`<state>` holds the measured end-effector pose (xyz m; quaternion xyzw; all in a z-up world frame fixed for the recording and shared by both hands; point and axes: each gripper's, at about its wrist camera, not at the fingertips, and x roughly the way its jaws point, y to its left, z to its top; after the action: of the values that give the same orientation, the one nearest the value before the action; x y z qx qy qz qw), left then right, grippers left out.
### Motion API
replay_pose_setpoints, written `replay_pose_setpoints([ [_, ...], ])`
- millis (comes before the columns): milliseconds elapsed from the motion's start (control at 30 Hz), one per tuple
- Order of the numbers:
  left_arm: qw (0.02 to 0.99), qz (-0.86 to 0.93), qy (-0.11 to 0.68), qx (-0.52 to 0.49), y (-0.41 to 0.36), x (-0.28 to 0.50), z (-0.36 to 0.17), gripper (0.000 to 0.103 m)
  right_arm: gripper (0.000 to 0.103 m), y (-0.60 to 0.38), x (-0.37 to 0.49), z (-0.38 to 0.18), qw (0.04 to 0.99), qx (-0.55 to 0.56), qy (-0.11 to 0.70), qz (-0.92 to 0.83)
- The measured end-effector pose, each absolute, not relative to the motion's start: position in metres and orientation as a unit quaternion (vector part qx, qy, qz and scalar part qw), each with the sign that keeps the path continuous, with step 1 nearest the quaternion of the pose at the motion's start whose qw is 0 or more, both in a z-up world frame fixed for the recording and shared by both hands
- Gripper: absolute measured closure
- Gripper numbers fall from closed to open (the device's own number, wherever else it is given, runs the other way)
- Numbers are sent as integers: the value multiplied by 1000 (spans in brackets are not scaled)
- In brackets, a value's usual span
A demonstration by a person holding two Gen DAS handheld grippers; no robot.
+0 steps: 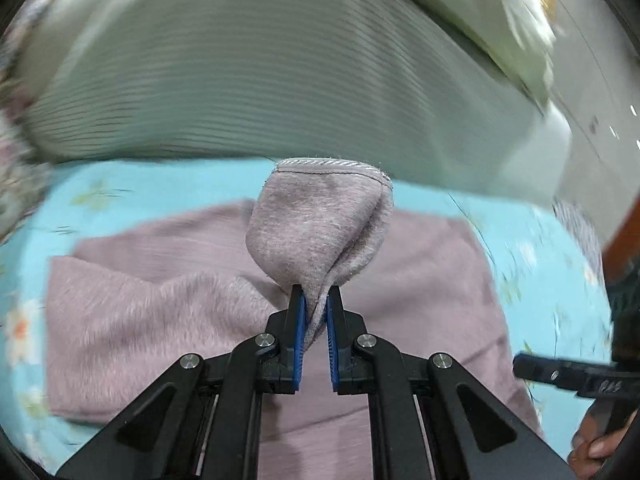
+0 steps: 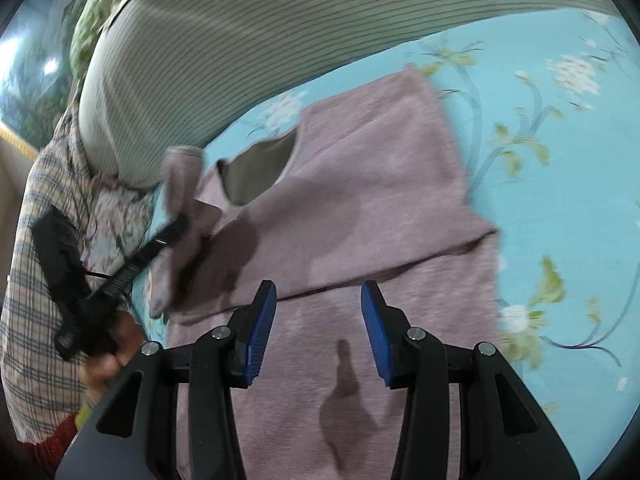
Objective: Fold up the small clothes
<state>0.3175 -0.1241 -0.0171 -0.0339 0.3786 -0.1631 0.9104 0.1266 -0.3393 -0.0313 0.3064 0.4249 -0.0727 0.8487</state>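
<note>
A mauve fleece garment [image 1: 168, 320] lies spread on a light blue floral bedsheet [image 1: 120, 188]. My left gripper [image 1: 316, 294] is shut on the garment's sleeve end [image 1: 320, 220], which stands lifted above the rest of the cloth with its stitched cuff on top. In the right wrist view the garment [image 2: 380, 208] lies partly folded, neckline [image 2: 256, 172] to the left. My right gripper [image 2: 318, 296] is open and empty, just above the cloth near a fold edge. The left gripper [image 2: 176, 228] shows at the left there, holding the sleeve.
A large striped grey-green pillow [image 1: 260, 80] lies along the far side of the bed. A plaid and floral bedding pile [image 2: 44, 264] sits at the left in the right wrist view. The right gripper's body [image 1: 568, 376] shows at the right edge of the left wrist view.
</note>
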Motion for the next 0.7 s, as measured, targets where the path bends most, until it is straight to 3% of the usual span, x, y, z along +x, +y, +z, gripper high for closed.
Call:
replay_pose_setpoints([
  [233, 881, -191, 432, 20, -204, 345, -68, 90, 57, -372, 120, -39, 841, 322, 425, -85],
  [300, 874, -192, 445, 29, -209, 344, -82, 78, 57, -376, 124, -43, 838, 329, 428, -80],
  [367, 865, -193, 462, 31, -210, 340, -92, 56, 57, -376, 129, -46, 837, 332, 429, -71],
  [467, 865, -184, 467, 27, -200, 326, -92, 40, 57, -370, 146, -48, 843, 320, 430, -52],
  [567, 872, -157, 465, 10, -169, 303, -82, 35, 57, -362, 165, -49, 847, 302, 435, -38],
  [700, 887, -53, 459, -12, -103, 282, -73, 35, 41, -355, 196, -53, 855, 275, 440, -24],
])
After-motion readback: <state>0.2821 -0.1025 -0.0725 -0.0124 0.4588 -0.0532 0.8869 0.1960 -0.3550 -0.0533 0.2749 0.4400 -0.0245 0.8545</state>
